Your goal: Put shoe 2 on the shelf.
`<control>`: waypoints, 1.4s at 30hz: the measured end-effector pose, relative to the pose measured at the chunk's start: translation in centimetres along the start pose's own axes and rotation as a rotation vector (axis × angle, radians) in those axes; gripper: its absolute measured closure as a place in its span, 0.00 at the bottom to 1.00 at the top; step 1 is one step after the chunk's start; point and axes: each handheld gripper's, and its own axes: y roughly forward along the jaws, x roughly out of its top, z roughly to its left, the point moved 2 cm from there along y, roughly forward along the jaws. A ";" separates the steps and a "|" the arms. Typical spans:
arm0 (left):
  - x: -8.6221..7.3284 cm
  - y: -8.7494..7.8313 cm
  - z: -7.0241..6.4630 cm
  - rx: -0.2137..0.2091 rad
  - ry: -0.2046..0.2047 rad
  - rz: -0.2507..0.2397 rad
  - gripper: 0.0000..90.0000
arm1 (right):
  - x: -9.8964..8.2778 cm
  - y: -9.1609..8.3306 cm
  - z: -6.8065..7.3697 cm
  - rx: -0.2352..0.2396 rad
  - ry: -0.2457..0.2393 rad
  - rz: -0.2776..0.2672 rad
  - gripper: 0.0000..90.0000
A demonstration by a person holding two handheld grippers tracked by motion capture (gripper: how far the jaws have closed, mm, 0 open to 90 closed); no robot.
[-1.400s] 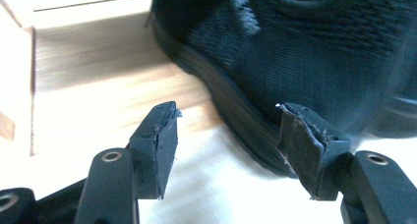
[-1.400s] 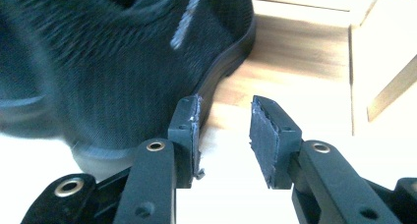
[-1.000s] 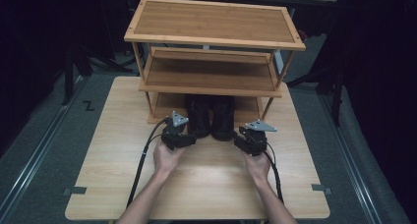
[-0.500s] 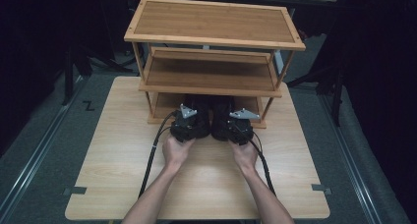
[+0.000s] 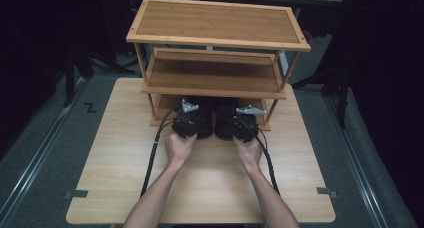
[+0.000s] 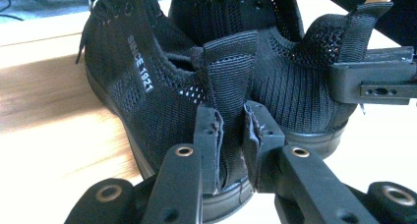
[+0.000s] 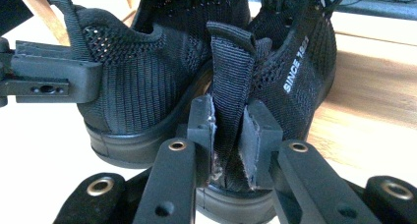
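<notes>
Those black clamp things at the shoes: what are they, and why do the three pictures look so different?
A person sits at a wooden table and holds a hand tool in each hand: the left gripper and the right gripper, each with two black jaws. The high view looks down from above the table. The other two pictures come from small cameras riding on the grippers, looking along their jaws. On the table stands a bamboo shelf rack, with a pair of black mesh shoes at its lowest level. In the left gripper view the jaws have just been closing and now pinch the heel tab of the left shoe. In the right gripper view the jaws, also just closing, pinch the heel tab of the right shoe.
</notes>
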 end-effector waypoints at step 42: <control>-4.6 -9.8 3.1 0.036 0.035 -0.139 0.48 | -5.5 -9.1 -6.4 -0.044 0.070 -0.136 0.54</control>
